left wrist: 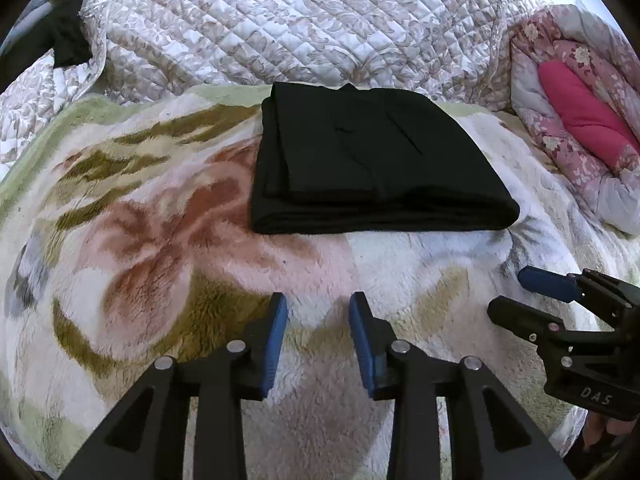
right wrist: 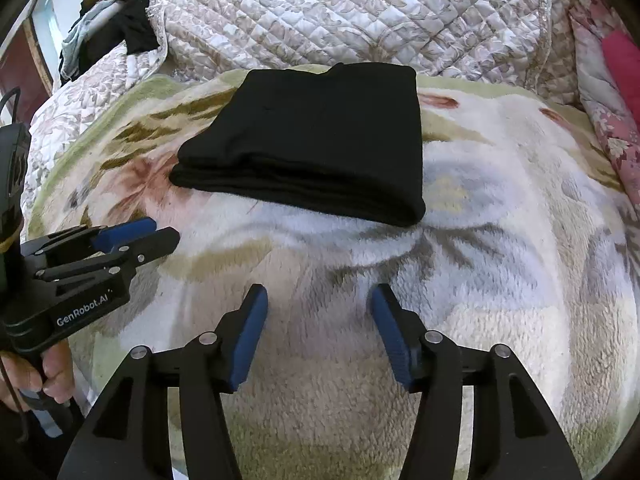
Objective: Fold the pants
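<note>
The black pants (left wrist: 372, 160) lie folded into a thick rectangle on the fluffy floral blanket (left wrist: 160, 240); the right wrist view shows the same pants (right wrist: 312, 140) from the other side. My left gripper (left wrist: 318, 304) hovers over the blanket in front of the pants, jaws apart, nothing between them. My right gripper (right wrist: 320, 296) is also short of the pants, jaws wide apart and empty. In each view the other gripper shows at the side: the right gripper (left wrist: 520, 292) and the left gripper (right wrist: 160, 232).
A quilted bedspread (left wrist: 280, 20) rises behind the blanket. A pink floral quilt with a magenta lining (left wrist: 580, 112) is bunched at the right. Dark and pale clothes (right wrist: 108, 28) hang at the back left. A hand (right wrist: 52, 372) grips the left tool's handle.
</note>
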A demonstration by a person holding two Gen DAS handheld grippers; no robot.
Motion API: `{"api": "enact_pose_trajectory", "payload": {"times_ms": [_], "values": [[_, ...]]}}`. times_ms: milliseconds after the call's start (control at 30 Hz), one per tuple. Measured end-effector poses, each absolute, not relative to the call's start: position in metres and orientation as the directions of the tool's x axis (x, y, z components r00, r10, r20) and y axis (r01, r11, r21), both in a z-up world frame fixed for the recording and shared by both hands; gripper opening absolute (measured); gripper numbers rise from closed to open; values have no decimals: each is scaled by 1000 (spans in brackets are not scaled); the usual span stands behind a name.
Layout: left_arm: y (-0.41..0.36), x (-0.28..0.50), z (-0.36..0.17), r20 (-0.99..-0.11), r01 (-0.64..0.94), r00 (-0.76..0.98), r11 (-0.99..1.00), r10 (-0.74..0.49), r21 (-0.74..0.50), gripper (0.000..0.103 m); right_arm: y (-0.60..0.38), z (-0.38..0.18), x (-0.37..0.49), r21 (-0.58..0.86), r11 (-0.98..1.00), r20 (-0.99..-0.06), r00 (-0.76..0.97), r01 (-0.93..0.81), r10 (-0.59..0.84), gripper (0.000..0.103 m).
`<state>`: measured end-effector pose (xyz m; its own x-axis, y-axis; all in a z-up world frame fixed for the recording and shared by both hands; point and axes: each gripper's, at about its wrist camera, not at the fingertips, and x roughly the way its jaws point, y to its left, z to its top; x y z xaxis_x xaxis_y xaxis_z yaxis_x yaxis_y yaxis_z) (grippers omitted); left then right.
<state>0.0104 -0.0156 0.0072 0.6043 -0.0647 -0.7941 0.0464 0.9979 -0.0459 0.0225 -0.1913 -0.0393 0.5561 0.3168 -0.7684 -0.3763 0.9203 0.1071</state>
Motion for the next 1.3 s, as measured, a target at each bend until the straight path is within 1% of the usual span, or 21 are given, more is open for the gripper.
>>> {"api": "enact_pose_trajectory", "payload": {"times_ms": [167,333,1300], "values": [[-16,12,6,-793,47,606,998,-66,-47,39,-191,-42,25,112,921,-760,565,-374,322,60],[-16,14,6,-788,47,612,998,-59,-38,40,-191,-42,24,110,921,-753,574,-374,322,61],[-18,13,5,-788,50,613,998,-54,-29,45,-190,-43,24,104,920,-750,578,-378,322,63]]}}
